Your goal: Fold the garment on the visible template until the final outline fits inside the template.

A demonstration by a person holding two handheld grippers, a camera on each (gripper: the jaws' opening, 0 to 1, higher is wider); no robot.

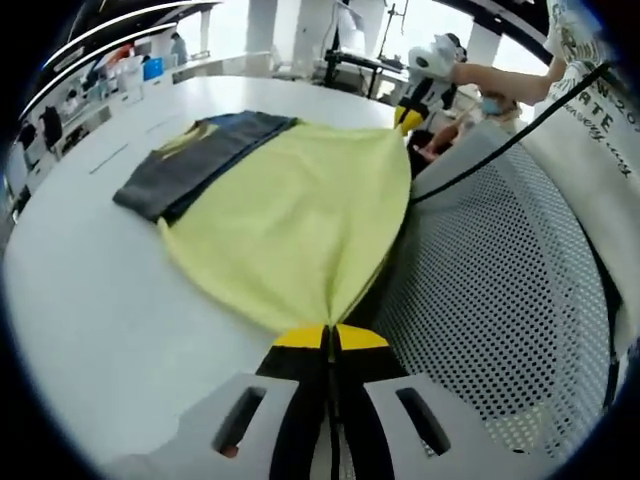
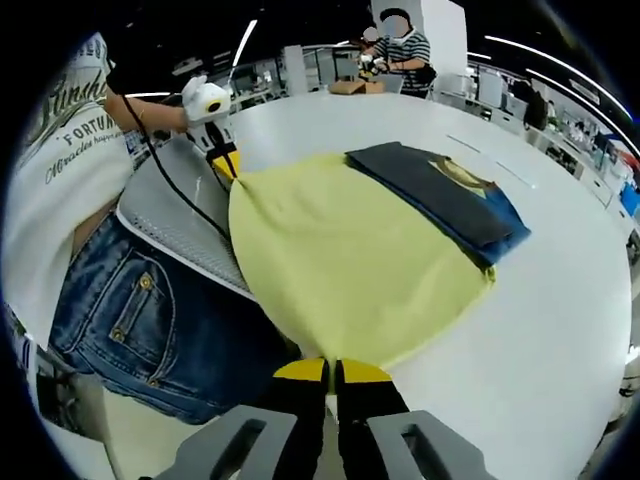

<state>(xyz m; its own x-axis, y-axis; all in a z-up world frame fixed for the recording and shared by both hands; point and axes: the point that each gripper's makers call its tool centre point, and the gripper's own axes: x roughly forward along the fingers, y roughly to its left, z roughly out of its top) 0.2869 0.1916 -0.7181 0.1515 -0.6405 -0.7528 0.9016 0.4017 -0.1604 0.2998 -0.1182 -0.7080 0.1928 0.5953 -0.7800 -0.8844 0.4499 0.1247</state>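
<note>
The garment (image 1: 300, 210) is a yellow shirt lying on a white table (image 1: 90, 290), its near hem at the table's edge by the person. Both grippers pinch that hem: the left gripper (image 1: 330, 335) is clenched on one corner of the cloth, and the right gripper (image 2: 332, 368) is clenched on the other. In the left gripper view the right gripper (image 1: 408, 118) appears at the far end of the same hem; in the right gripper view the left gripper (image 2: 225, 160) appears likewise.

On the far side of the shirt, a dark grey panel (image 2: 440, 200) lies on the table, partly over a blue one (image 2: 505, 225), the shirt's far end touching or tucked beside them. Whether this is the template or part of the garment cannot be told.

The fold looks to be only starting, judged from how the cloth lies.

Risks from here:
- The hem sits at the table's edge; a slack pull could let the cloth slide off toward the person's jeans (image 2: 150, 310).
- Uneven lifting by the two grippers would skew the fold, leaving the outline outside the template.
- A thin pinch may slip mid-carry, dropping one corner.
- Dragging the shirt could shove the dark panel askew.
</note>
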